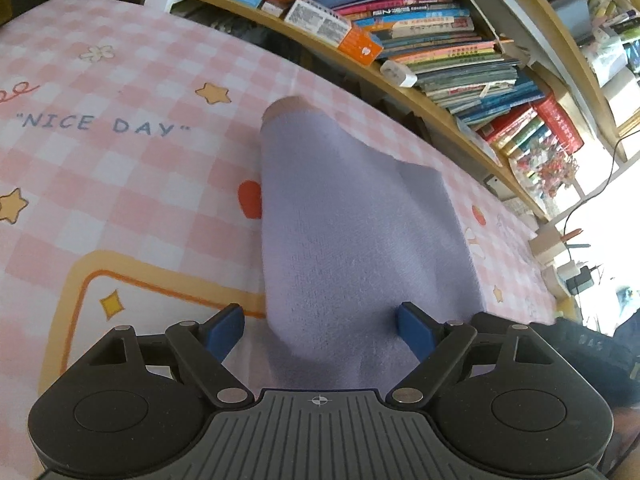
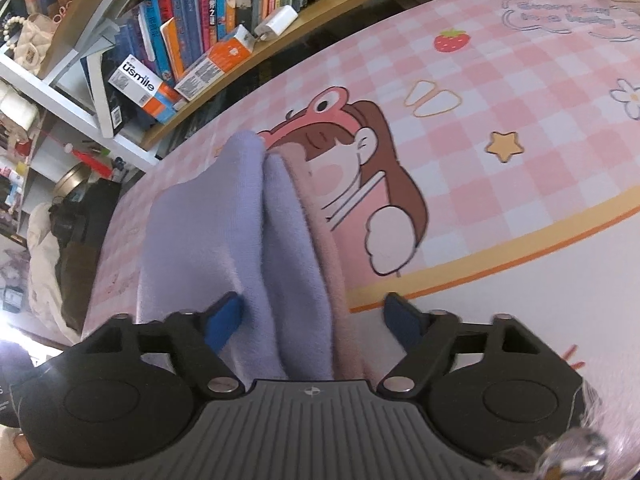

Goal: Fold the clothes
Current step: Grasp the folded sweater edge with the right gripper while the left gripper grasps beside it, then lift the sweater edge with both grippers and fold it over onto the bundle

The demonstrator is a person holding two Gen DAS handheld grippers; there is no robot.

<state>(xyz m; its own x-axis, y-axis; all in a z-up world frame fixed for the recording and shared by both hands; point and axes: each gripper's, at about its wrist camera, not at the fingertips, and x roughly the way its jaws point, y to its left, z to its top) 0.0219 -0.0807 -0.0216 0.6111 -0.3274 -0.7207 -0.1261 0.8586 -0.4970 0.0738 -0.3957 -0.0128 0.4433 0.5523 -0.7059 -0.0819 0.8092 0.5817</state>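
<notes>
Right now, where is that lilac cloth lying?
The lilac cloth lies on the pink checked mat, below the bookshelf, its near end between both tools' open fingers.

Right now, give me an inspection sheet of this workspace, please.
Surface: pink checked mat with cartoon prints.
Job's things: lilac cloth folded lengthwise, pink underside showing at one edge.
Clutter: nothing seen on the mat besides the cloth.
Grippers: left gripper open, cloth between its fingers; right gripper open astride the fold.
Cables: black cable beyond the mat.
Surroundings: bookshelf crammed with books, white charger on its ledge.
</notes>
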